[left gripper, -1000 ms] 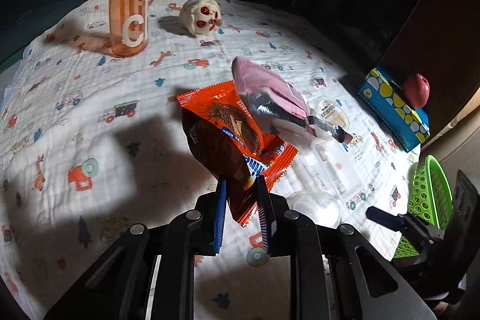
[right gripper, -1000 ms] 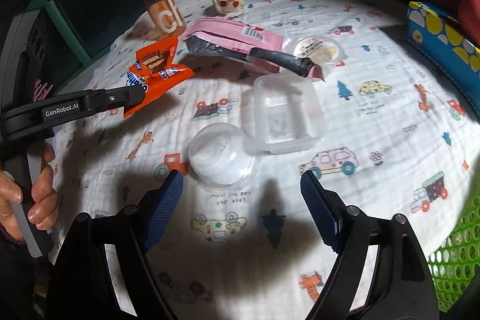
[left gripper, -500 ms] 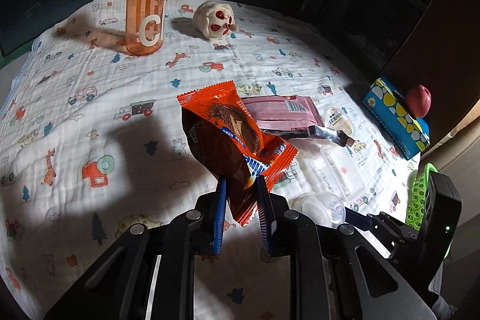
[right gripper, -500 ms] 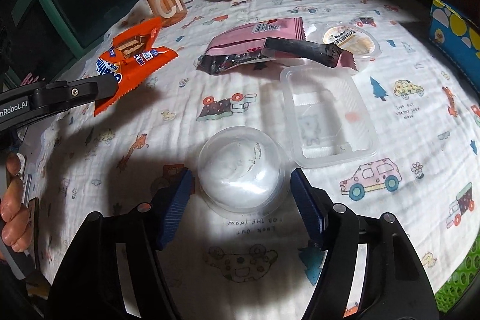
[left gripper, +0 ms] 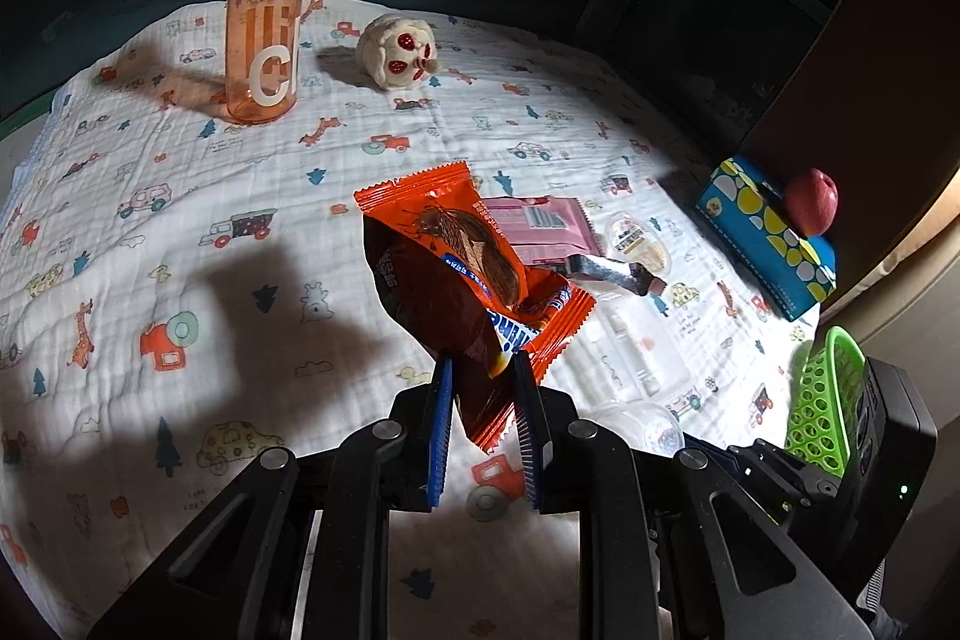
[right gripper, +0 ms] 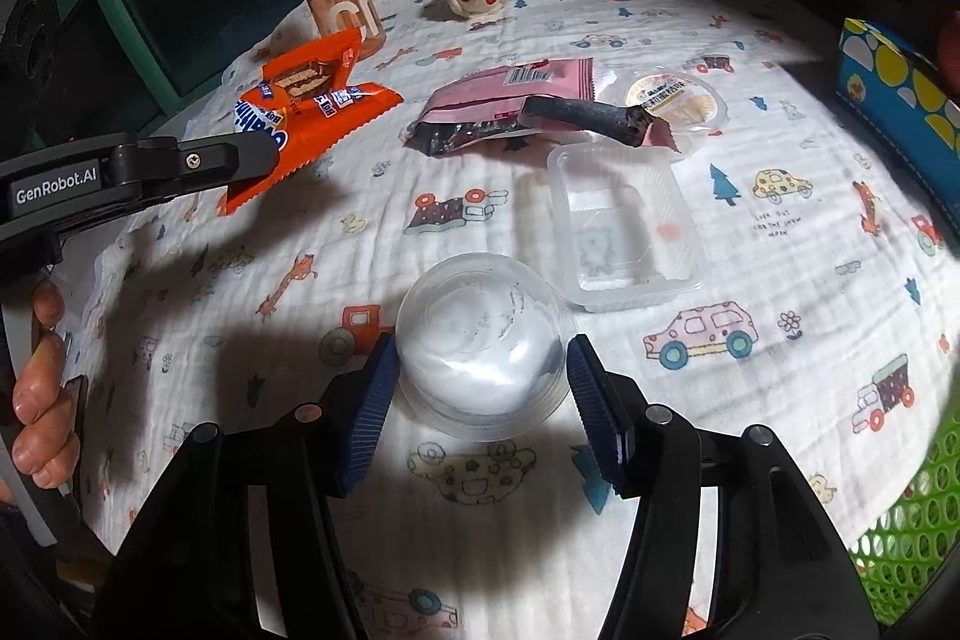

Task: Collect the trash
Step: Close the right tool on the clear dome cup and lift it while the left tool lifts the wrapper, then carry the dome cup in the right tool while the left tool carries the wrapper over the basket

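While the left gripper (left gripper: 483, 415) stays clenched on the lower edge of the orange wrapper (left gripper: 462, 280), held clear above the table (left gripper: 180, 196), the right gripper (right gripper: 480, 394) has come forward and down since a second ago: the clear cup (right gripper: 480, 334), then lying ahead of wide-spread fingers, now sits between them. The right fingers (right gripper: 375, 400) are closing, and each pad stands at or just beside the cup's wall; whether they already press on it cannot be told, since the wall shows no dent. For the task this means one piece of trash is secured and a second is about to be taken, so both hands may soon carry a load to the green basket (right gripper: 912, 538), seen at the table's right edge.

The cup lies mouth down on the printed cloth, centred between the right fingers, its dome ahead of the pads. Just beyond it, to the right, lies a clear tray (right gripper: 624, 220); farther back lie a pink wrapper (right gripper: 510, 100) with a dark bar across it and a small sealed tub (right gripper: 672, 100), all still to be collected. The bottle (left gripper: 264, 22), the toy (left gripper: 396, 52), the blue box (left gripper: 762, 232) and the apple (left gripper: 810, 202) are judged not to be trash.

A thin, smooth dome may slip or buckle under a firm squeeze.
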`<action>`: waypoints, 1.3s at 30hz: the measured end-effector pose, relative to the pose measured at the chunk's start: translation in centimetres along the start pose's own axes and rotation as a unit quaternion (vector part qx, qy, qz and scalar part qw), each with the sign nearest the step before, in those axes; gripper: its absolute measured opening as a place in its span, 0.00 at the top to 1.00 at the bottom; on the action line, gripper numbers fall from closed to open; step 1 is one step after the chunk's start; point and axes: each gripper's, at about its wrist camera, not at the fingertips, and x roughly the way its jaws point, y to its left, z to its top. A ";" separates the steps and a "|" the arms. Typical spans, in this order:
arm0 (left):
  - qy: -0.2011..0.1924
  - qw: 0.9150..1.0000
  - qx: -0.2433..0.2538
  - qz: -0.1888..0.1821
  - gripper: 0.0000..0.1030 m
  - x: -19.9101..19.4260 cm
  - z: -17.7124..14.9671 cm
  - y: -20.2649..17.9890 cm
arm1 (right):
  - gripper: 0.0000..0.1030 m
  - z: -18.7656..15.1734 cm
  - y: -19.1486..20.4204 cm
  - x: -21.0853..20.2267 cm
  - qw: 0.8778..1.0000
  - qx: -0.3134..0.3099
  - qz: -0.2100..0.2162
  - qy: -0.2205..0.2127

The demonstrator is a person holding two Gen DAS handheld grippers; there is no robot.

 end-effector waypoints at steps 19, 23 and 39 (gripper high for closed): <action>-0.005 0.998 0.033 -0.045 0.81 -0.4 -0.2 -4.7 | 0.44 -2.5 -6.2 -9.6 0.993 0.067 -0.062 -0.068; -0.003 0.997 0.046 -0.057 0.81 -0.3 -0.1 -6.5 | 0.44 -3.3 -8.6 -11.8 0.988 0.091 -0.088 -0.083; 0.004 0.990 0.098 -0.102 0.81 0.5 0.1 -14.1 | 0.44 -8.0 -18.2 -19.0 0.954 0.187 -0.201 -0.117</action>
